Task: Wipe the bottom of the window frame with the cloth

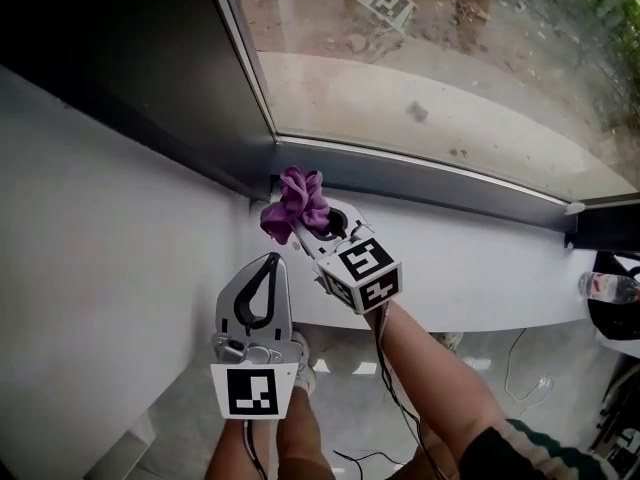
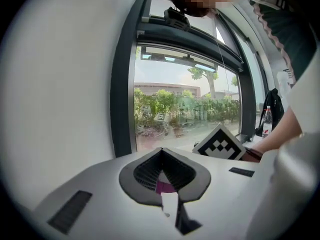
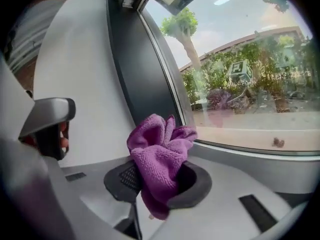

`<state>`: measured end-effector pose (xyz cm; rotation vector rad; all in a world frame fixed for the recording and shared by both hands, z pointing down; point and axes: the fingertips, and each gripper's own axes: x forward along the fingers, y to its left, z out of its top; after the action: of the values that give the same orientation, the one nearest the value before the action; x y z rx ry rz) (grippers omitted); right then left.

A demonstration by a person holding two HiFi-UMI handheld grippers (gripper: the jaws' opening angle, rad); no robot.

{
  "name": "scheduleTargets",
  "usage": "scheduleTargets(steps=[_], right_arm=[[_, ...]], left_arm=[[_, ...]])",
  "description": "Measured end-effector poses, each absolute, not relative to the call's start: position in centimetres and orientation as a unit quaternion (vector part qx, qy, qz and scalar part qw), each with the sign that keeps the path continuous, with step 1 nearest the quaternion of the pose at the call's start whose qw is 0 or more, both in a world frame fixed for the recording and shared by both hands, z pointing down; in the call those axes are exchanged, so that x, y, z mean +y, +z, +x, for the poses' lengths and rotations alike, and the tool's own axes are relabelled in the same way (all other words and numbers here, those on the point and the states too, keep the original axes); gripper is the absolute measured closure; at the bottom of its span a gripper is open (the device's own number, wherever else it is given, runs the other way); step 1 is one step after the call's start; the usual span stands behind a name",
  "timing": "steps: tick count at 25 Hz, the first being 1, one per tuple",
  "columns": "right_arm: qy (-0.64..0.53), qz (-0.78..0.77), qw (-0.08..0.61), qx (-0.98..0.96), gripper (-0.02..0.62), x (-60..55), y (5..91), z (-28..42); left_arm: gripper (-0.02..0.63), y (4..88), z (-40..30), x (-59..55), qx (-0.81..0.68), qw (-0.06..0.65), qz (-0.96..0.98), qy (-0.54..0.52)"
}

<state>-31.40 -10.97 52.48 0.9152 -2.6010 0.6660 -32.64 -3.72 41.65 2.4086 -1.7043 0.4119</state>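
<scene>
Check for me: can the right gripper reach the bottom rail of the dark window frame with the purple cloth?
Probably yes. The right gripper, jaws shut on the crumpled purple cloth, sits close to the dark grey bottom frame rail at its left corner; nothing lies between.

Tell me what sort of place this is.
Likely indoors at a big ground-floor window: dark grey metal window frame, white sill ledge, paved yard and green trees outside.

White sill (image 1: 480, 278) runs under dark window frame (image 1: 440, 180); water bottle (image 1: 608, 287), black bag (image 1: 612, 318) at its right end, contact unclear
</scene>
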Motion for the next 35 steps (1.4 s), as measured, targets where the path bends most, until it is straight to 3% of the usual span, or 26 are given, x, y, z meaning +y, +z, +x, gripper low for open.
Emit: scheduleTargets(steps=[6, 12, 35], right_arm=[[0.259, 0.304, 0.230, -0.887, 0.479, -12.5, 57.9, -34.4], [0.287, 0.317, 0.286, -0.858, 0.482, -12.0, 61.5, -33.1], [0.303, 0.357, 0.314, -0.826, 0.485, -10.9, 63.3, -18.3]], left_arm=[[0.597, 43.4, -34.2, -4.4, -0.562, 0.087, 0.810, 0.147], [0.597, 44.0, -34.1, -4.6, -0.557, 0.094, 0.809, 0.161], [0.597, 44.0, -22.5, -5.8, -0.512, 0.103, 0.837, 0.163]])
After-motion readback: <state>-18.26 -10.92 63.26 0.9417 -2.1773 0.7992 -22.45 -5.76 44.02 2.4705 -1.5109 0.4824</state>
